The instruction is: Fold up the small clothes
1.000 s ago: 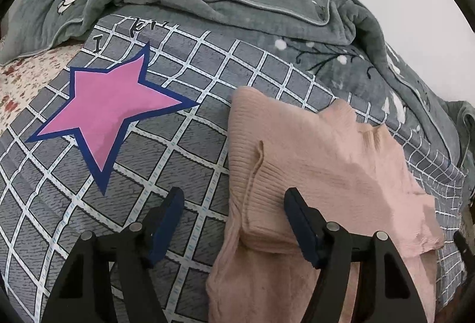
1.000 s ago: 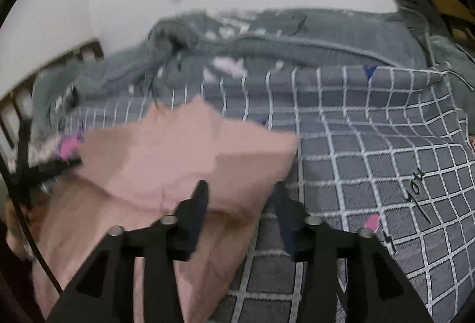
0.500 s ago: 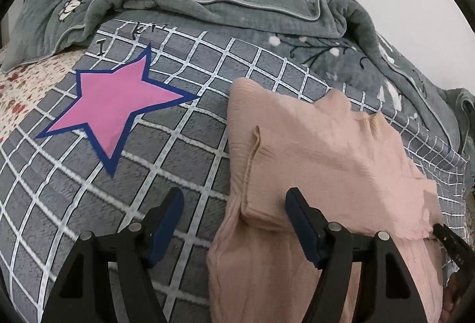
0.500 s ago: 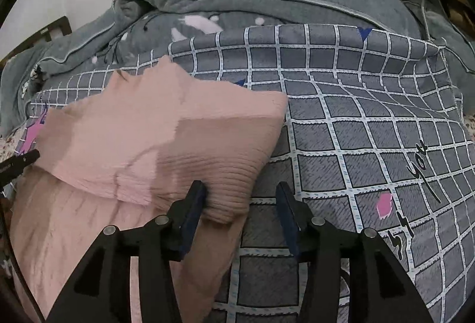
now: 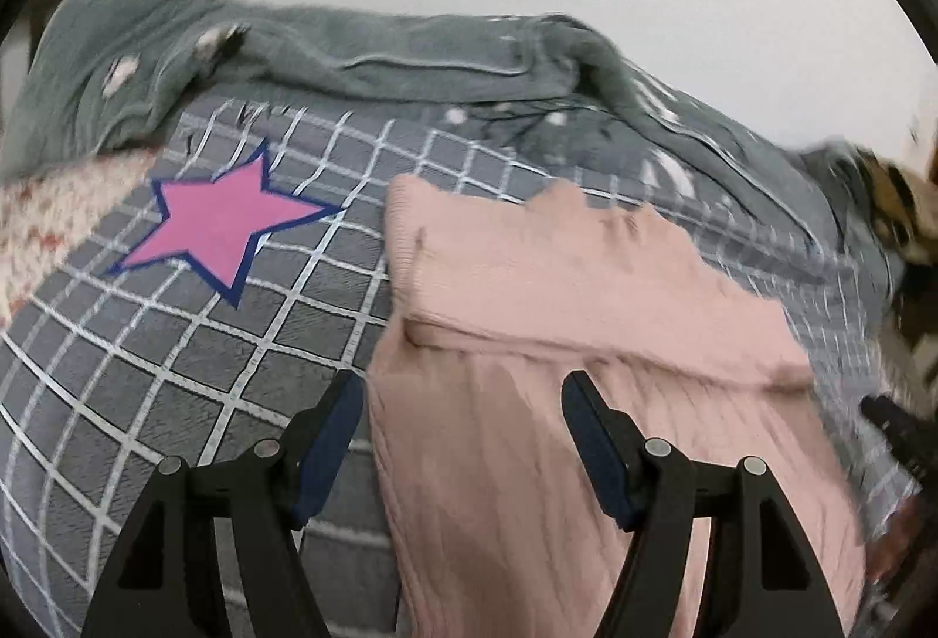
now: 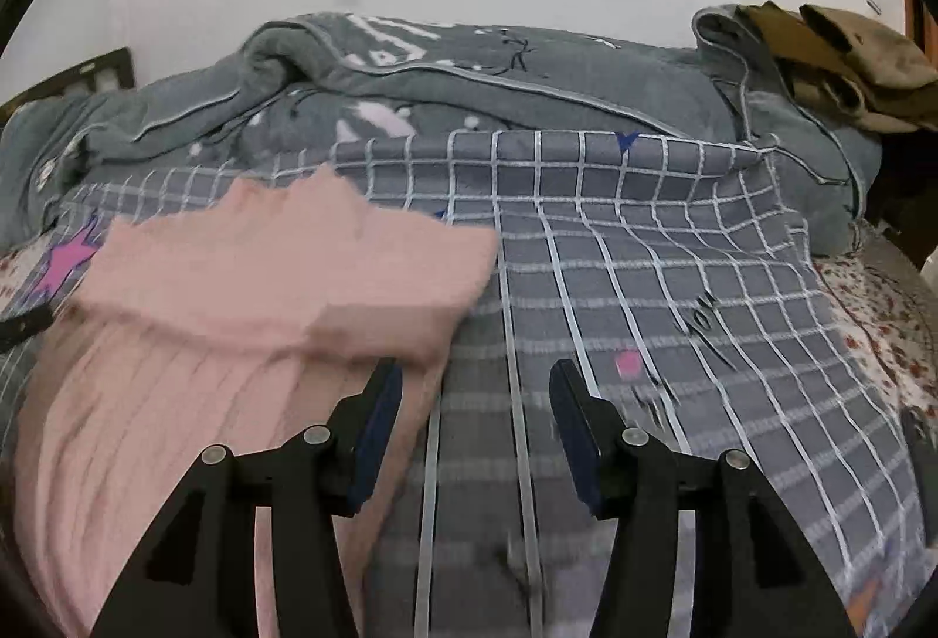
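A bed fills both views, covered by a grey checked blanket (image 5: 193,374) with white grid lines, and along its far edge, against the white wall, a grey-green quilt (image 5: 375,51) lies bunched in a long ridge. At the far left a strip of floral sheet (image 5: 53,210) shows from under the blanket. On the blanket, to the left of the middle, is a large pink star (image 5: 217,227) outlined in dark blue; in the right wrist view some black lettering (image 6: 697,327) and a small pink square (image 6: 628,363) show on the right part of the blanket. The pink knit sweater (image 5: 557,298) lies flat on the blanket right of the star, its far part folded over toward the near side so that a doubled band crosses the ribbed body (the fold edge is blurred in both views). A heap of brown clothing (image 6: 844,63) sits on the quilt at the far right. The left gripper (image 5: 463,392) is released, its jaws well apart above the sweater's near left part and pressing on nothing. The right gripper (image 6: 475,380) is also released, jaws spread with only blanket between them, its left finger just beside the sweater's right edge.
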Available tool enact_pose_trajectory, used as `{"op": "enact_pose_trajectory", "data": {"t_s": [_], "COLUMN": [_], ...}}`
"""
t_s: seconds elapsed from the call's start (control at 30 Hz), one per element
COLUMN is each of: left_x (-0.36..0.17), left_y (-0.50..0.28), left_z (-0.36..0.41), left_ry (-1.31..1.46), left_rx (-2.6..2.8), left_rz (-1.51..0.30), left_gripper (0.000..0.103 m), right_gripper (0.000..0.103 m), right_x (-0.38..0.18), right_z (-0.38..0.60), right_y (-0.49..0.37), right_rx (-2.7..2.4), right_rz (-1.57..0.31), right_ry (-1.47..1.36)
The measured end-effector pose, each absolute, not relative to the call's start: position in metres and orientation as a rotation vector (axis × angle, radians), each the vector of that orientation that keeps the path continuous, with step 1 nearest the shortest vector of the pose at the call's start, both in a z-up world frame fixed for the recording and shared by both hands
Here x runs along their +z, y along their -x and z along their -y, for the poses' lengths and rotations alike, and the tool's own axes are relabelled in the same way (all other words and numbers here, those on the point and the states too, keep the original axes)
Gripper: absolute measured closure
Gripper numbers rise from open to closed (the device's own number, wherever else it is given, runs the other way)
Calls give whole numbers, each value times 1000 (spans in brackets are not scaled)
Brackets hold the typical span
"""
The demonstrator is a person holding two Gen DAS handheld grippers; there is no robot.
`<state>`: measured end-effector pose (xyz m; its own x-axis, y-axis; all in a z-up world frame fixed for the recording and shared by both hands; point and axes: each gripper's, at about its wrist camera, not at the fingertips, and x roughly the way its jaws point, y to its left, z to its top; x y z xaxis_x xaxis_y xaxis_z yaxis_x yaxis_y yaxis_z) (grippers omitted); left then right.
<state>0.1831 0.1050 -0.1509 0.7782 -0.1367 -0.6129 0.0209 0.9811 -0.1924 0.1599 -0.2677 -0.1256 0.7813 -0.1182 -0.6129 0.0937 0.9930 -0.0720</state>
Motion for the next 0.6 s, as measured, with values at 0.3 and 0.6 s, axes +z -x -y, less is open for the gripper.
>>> {"op": "enact_pose_trajectory", "data": {"t_s": [0.3,0.6], "left_x": [-151,-171], "left_y": [-120,-66], "left_z": [-124,-140], "left_ry": [233,257], "left_rx": [-134,-121], "left_rz": [-683,-755], "left_gripper": [34,34], "right_gripper": [52,53], "right_x": [-129,-148], "right_z": [267,245], "right_y": [-76,-14], "right_rx": [-139,-87], "right_rz": [-728,-743], "right_ry": [-9,24]}}
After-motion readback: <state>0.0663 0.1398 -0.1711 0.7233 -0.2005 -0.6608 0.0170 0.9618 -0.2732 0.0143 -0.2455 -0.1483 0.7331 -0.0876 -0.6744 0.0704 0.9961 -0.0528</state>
